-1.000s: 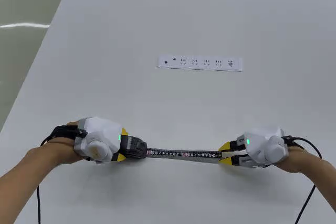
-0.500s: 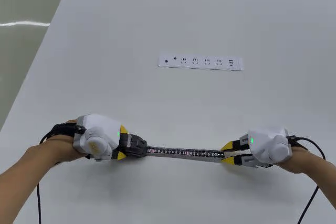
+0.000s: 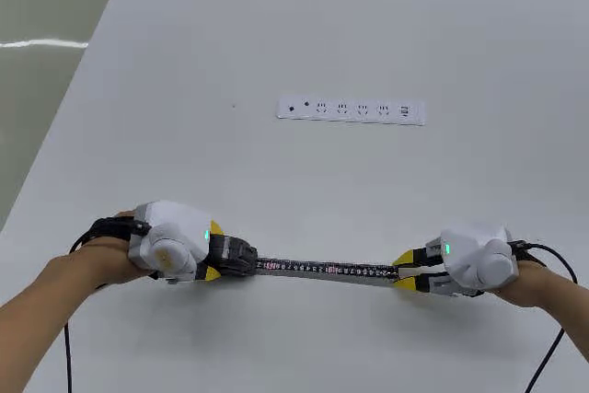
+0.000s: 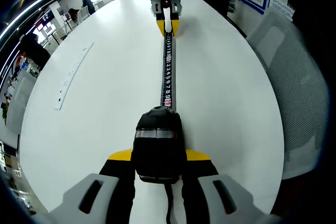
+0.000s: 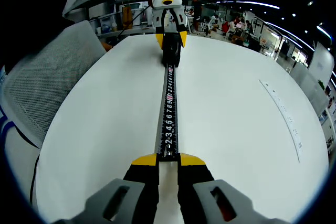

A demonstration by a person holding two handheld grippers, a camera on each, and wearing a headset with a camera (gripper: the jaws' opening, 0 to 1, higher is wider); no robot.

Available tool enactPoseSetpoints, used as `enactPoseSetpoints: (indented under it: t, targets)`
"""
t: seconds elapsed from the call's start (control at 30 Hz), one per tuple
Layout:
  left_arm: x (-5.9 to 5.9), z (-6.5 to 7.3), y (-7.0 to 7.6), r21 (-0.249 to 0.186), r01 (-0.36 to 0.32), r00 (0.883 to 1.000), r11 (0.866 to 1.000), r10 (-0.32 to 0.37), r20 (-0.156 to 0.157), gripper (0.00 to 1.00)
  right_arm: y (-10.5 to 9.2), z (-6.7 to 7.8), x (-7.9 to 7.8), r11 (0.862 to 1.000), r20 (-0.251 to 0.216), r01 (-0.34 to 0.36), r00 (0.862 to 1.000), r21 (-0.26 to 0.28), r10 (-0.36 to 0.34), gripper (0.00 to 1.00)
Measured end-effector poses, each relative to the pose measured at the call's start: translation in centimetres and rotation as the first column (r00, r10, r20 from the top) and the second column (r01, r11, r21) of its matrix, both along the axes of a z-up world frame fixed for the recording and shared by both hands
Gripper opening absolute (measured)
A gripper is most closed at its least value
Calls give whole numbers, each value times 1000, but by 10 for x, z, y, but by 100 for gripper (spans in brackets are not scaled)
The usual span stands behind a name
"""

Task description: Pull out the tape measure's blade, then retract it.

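1. The case (image 3: 235, 256) of the tape measure is black and sits low at the near part of the white bench (image 3: 276, 34), on the person's left side.
2. The blade (image 3: 327, 270) is drawn out of the case and runs straight to the right, close over the bench, with its numbers facing up.
3. The left tongs (image 3: 214, 253) are closed on the case, with one yellow-tipped jaw on each side of it. In the left gripper view the case (image 4: 157, 142) fills the gap of these tongs (image 4: 159, 155), and the blade (image 4: 168, 72) leads away from it.
4. The right tongs (image 3: 404, 271) pinch the far end of the blade. In the right gripper view these tongs (image 5: 168, 160) have their jaws nearly together on the blade (image 5: 168, 114), which runs back to the case (image 5: 170, 51).
5. A white power strip (image 3: 351, 109) lies farther back on the bench, well apart from the blade.
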State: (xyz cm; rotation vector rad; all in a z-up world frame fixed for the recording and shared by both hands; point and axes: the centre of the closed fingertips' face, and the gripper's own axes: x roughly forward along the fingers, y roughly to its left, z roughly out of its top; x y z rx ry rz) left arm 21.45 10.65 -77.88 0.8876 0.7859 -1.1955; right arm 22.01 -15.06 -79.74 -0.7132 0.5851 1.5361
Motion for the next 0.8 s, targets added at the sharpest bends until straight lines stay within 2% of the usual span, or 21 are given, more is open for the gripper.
enactPoseSetpoints:
  t: [0.8]
  targets:
    - [-2,3,-1,5,0,1000,1000,1,-3,29,-13,0,-1,1000,2,13,1000,-12,-13,11]
